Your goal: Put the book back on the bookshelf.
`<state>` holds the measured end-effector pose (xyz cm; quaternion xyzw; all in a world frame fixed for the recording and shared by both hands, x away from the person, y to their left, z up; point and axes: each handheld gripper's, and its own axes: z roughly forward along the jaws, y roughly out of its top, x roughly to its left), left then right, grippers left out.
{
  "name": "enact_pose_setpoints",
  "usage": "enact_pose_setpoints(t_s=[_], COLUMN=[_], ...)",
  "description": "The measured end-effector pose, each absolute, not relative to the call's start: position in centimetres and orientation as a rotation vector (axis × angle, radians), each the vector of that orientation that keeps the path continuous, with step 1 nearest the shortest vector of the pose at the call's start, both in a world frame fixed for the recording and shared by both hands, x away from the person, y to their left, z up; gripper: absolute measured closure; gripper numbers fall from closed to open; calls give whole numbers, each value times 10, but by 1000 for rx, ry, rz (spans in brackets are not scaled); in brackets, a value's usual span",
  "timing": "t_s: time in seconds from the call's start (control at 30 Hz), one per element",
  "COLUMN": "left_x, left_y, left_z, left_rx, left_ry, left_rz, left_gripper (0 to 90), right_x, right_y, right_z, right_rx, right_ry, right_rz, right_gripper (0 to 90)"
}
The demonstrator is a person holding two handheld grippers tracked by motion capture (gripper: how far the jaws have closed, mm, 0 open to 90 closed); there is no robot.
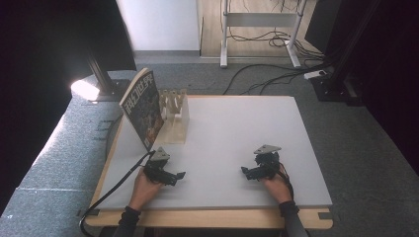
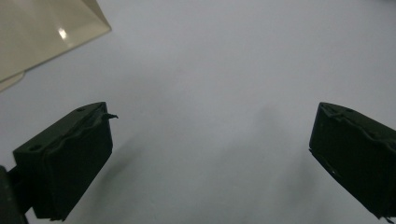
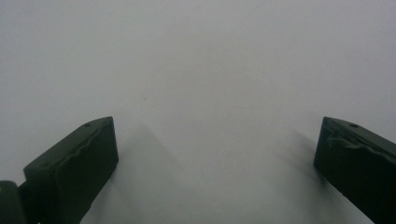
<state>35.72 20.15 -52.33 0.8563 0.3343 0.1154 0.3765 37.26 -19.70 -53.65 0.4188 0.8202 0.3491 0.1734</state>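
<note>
While both tools rest on the desk [image 1: 237,143] with jaws apart, the book [image 1: 143,107] leans on the wooden rack [image 1: 175,116] just beyond the left tool [image 1: 179,176]; the right tool [image 1: 245,172] lies well apart.

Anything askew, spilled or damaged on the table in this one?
The book stands tilted against the wooden rack at the table's far left, overhanging the edge. Nothing spilled or broken; both grippers are open and empty.
</note>
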Motion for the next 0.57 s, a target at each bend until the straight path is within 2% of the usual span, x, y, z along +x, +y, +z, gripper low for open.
enact_pose_setpoints(t_s=[0.27,0.33,0.57], left_x=[360,358,358], left_y=[196,192,193], left_z=[-529,-529,-529], left_rx=[2255,2286,2281], left_ry=[894,880,883], left_rz=[282,326,320], left_gripper=[0,0,0], right_x=[372,372,372], right_y=[-197,-197,-197], right_z=[-537,-537,-537], right_rx=[1191,1190,1189], right_ry=[2324,2323,2324], right_rz=[989,989,989], right_gripper=[0,0,0])
